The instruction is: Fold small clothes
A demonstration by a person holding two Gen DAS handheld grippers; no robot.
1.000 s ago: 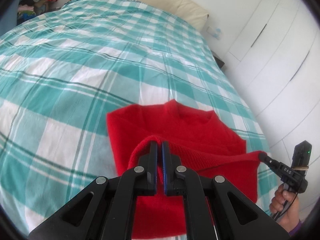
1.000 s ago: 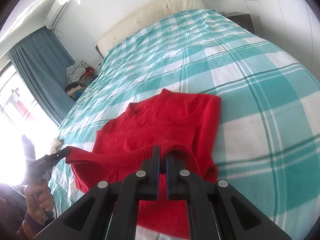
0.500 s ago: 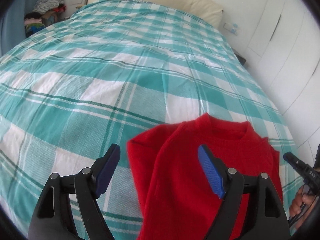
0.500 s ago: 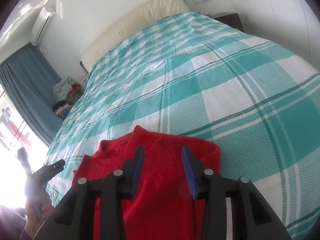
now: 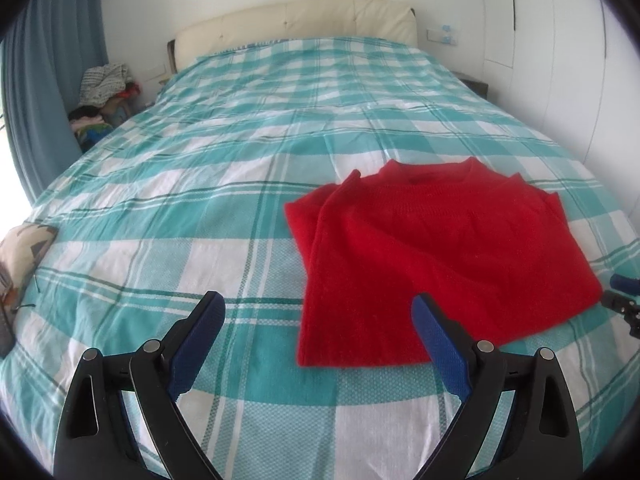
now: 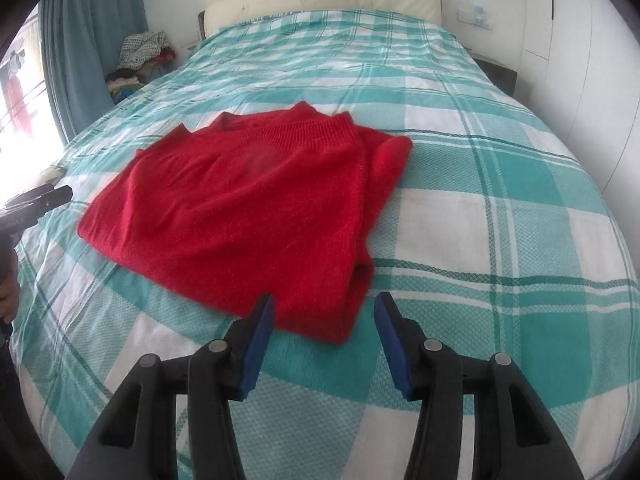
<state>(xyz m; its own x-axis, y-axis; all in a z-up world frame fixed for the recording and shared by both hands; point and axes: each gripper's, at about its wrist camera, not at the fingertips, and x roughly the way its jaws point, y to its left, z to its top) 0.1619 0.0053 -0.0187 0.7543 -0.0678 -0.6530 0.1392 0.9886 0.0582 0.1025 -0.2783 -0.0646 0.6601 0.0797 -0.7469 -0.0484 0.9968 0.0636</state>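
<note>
A red knit sweater (image 5: 436, 256) lies folded flat on the teal and white checked bed (image 5: 208, 200), its collar toward the headboard. My left gripper (image 5: 320, 312) is open and empty, held above the bed just before the sweater's near left corner. In the right wrist view the sweater (image 6: 248, 208) lies ahead and to the left. My right gripper (image 6: 324, 308) is open and empty, just before the sweater's near right corner. Each gripper's tip shows at the edge of the other's view: the right gripper (image 5: 624, 292) and the left gripper (image 6: 40, 200).
A cream headboard (image 5: 296, 24) stands at the far end. A pile of clothes (image 5: 104, 88) sits by the blue curtain (image 5: 44, 80) at the left. White wardrobe doors (image 5: 560, 40) line the right side. A patterned cushion (image 5: 24, 248) lies at the bed's left edge.
Both grippers were shut on the sweater's hem a second ago. They opened, let the hem drop onto the folded sweater, and drew back toward the foot of the bed.
</note>
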